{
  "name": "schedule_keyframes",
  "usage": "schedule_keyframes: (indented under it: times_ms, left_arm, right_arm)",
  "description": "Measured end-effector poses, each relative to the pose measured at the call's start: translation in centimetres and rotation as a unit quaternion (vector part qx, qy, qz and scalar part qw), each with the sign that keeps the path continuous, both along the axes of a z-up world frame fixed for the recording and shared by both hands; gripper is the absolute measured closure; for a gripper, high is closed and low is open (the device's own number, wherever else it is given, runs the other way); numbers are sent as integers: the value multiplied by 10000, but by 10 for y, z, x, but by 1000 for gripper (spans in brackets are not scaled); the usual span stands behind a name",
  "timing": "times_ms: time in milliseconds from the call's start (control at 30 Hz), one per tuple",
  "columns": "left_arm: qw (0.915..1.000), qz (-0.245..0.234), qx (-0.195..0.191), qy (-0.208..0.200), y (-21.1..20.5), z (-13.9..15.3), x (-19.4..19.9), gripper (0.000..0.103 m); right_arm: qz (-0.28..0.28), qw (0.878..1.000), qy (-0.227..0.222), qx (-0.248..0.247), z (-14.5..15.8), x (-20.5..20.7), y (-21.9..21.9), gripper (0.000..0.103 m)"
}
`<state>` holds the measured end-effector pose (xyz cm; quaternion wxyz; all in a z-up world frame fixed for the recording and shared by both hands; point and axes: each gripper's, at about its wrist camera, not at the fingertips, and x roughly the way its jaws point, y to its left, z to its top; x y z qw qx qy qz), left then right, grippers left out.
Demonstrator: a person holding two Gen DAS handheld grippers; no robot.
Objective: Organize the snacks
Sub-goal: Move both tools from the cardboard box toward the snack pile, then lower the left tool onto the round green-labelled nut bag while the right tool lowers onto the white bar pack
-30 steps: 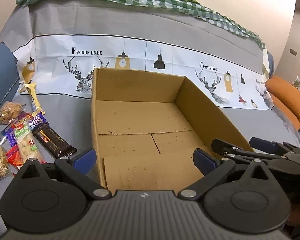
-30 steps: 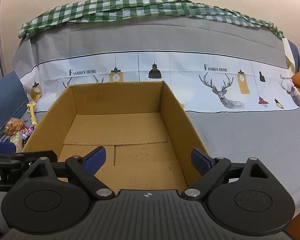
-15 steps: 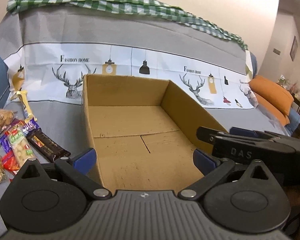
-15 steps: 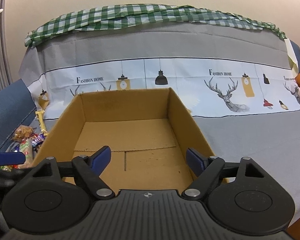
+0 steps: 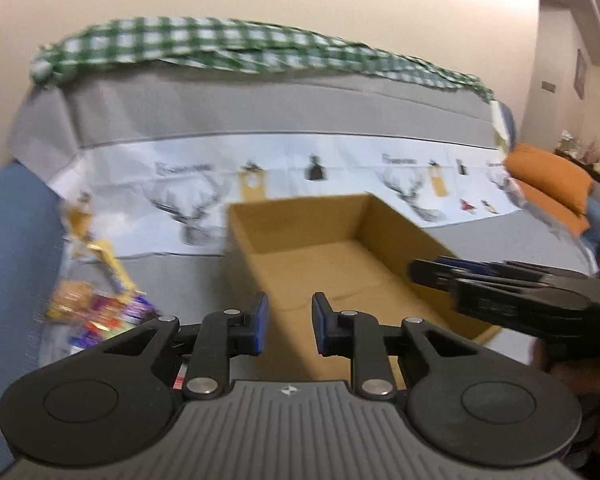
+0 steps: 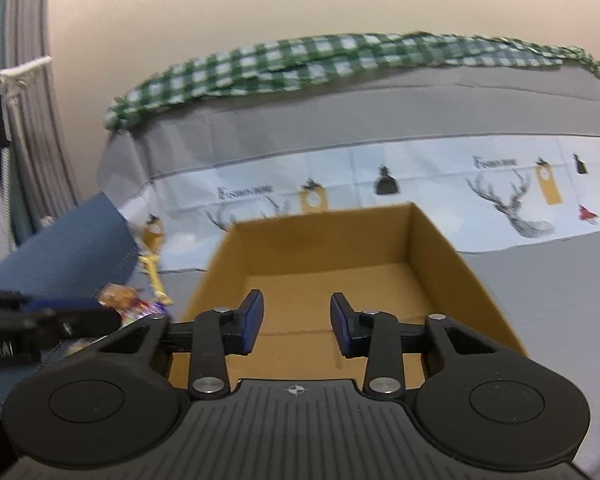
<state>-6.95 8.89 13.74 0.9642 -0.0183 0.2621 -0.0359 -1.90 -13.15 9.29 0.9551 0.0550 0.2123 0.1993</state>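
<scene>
While both narrowing empty, left hand-held gripper (image 5: 287,324), right hand-held gripper (image 6: 297,322) above matte corrugated rectangular cardboard box (image 6: 432,248).

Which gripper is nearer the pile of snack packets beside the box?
Left. The left gripper hangs just right of the snack packets; the right gripper is over the cardboard box, farther from them.

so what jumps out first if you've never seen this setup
An open cardboard box, nothing visible in it, sits dead centre on the grey deer-print sofa cover. A bright heap of snack packets lies left of it, untouched. A green checked cloth runs along the sofa back.
</scene>
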Motion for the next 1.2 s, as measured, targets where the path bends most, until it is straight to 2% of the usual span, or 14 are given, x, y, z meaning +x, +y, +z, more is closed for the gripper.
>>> schedule_keyframes:
  times_ms: [67, 167, 233, 333, 467, 533, 700, 767, 800, 867, 967, 1033, 1133, 1200]
  left_arm:
    - [9994, 331, 106, 0, 26, -2, 0, 77]
    - [9962, 862, -81, 91, 67, -24, 1, 77]
    - [9909, 1255, -401, 293, 91, -40, 1, 77]
    - [9829, 1741, -566, 192, 112, -55, -3, 76]
    - [9696, 2293, -814, 252, 135, -55, 2, 74]
    - [9651, 2426, -877, 450, 144, -60, 6, 70]
    - [9529, 2760, -935, 842, 155, -70, 19, 46]
    - [9473, 2890, -916, 1035, 157, -74, 24, 31]
    - [9445, 2953, -896, 1129, 158, -76, 27, 28]
    - [9402, 3049, -881, 1240, 159, -78, 33, 27]
    - [9373, 3126, -717, 1364, 157, -80, 41, 26]
    - [9361, 3151, -674, 1410, 157, -81, 44, 25]
    - [9340, 3190, -667, 1464, 159, -83, 47, 24]
    - [9325, 3207, -616, 1545, 158, -84, 51, 24]
  right_arm:
    - [151, 9998, -64, 65, 4, -2, 12, 66]
    - [458, 9987, -96, 178, 8, -6, 35, 67]
    - [688, 9974, -86, 218, 10, -10, 53, 69]
    - [1118, 9935, -91, 192, 8, -14, 84, 75]
    - [1549, 9879, 33, 39, -2, -11, 131, 80]
    - [1690, 9854, 163, -77, -10, -7, 153, 80]
    - [1858, 9806, 346, -522, -32, 12, 202, 79]
    - [1859, 9788, 455, -730, -45, 24, 218, 72]
    - [1825, 9782, 520, -844, -52, 31, 227, 70]
    - [1733, 9785, 608, -939, -65, 41, 237, 57]
    - [1757, 9740, 832, -1162, -84, 56, 254, 50]
    - [1758, 9698, 907, -1424, -96, 62, 265, 50]
    - [1930, 9635, 937, -1601, -105, 62, 274, 64]
    - [1960, 9627, 874, -1649, -102, 58, 275, 65]
